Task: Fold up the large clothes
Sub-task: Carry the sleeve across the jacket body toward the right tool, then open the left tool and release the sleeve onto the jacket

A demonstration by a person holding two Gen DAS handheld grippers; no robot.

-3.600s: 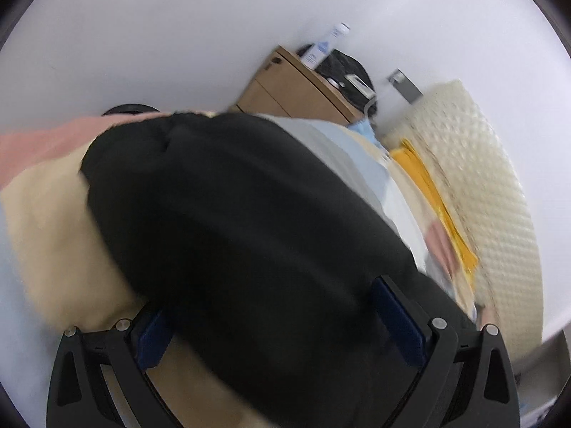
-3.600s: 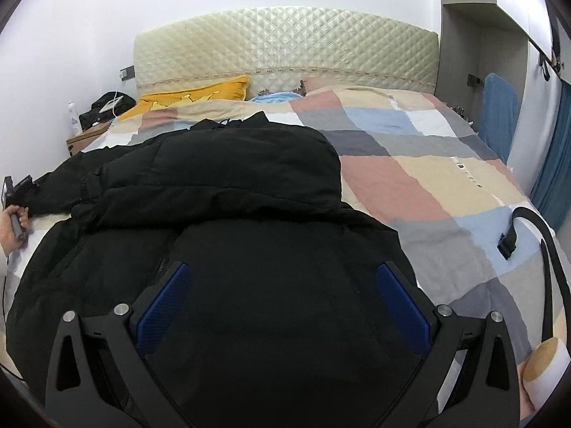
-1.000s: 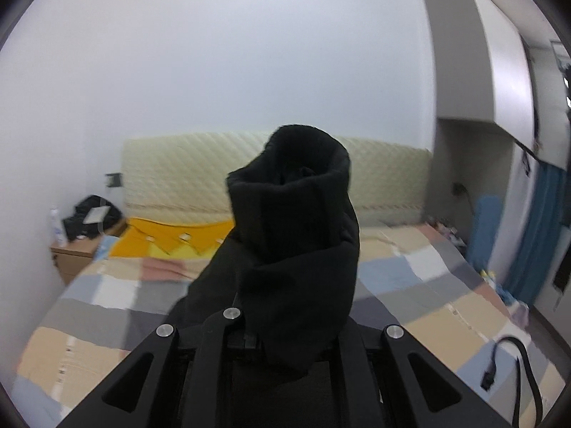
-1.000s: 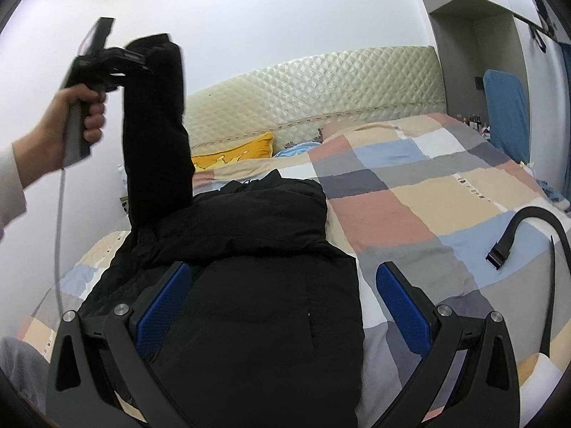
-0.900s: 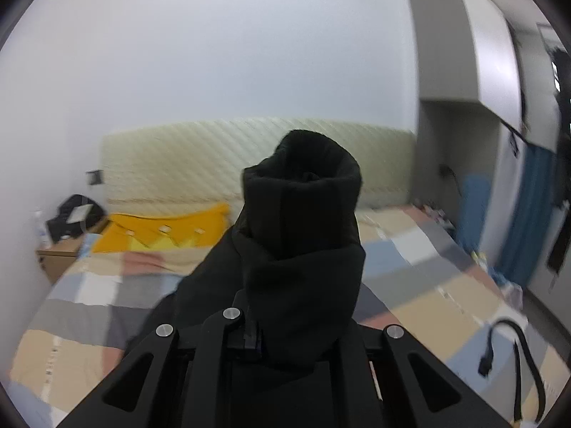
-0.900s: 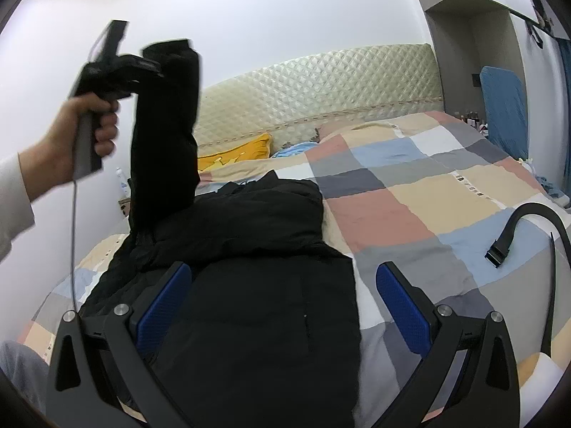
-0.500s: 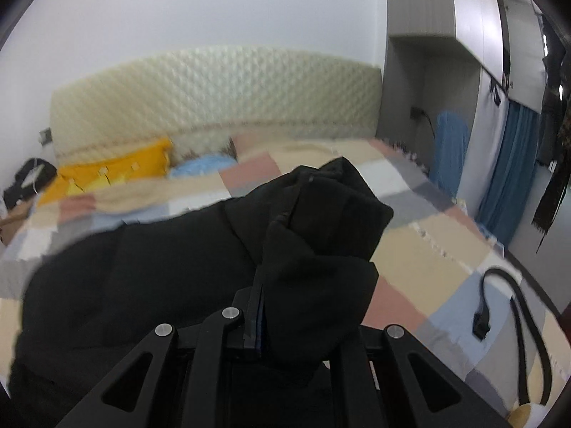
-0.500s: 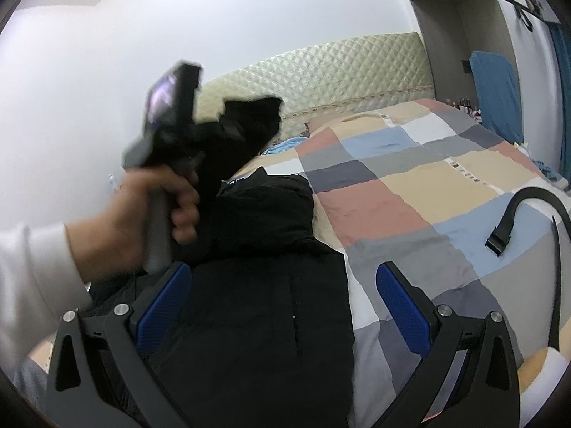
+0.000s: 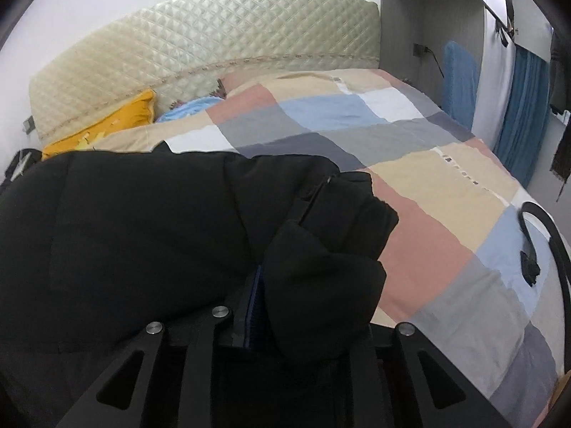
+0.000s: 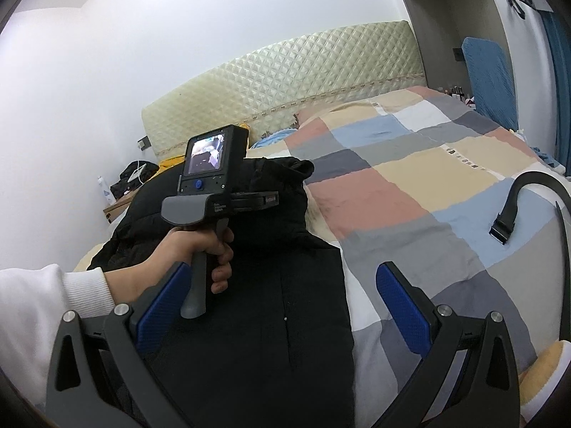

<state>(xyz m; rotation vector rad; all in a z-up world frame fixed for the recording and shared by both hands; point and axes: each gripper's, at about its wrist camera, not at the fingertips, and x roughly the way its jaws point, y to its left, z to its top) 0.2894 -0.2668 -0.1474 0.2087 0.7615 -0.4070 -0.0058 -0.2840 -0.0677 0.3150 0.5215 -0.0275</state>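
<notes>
The left gripper [image 9: 296, 306] is clamped on the black sleeve [image 9: 332, 249] of the jacket [image 9: 125, 232]; the cuff bunches over its fingers [image 9: 251, 306], low above the jacket's body. In the right wrist view the left hand [image 10: 200, 246] holds that gripper by its handle, over the jacket's collar end. The right gripper [image 10: 282, 303] hovers with fingers [image 10: 401, 306] spread wide and nothing between them, above the jacket's lower part. The jacket lies on the left side of the bed's checked quilt [image 10: 410, 178]. A black strap [image 10: 514, 199] lies on the quilt to the right, well apart. A yellow pillow [image 9: 117, 121] sits by the headboard [image 9: 200, 32].
</notes>
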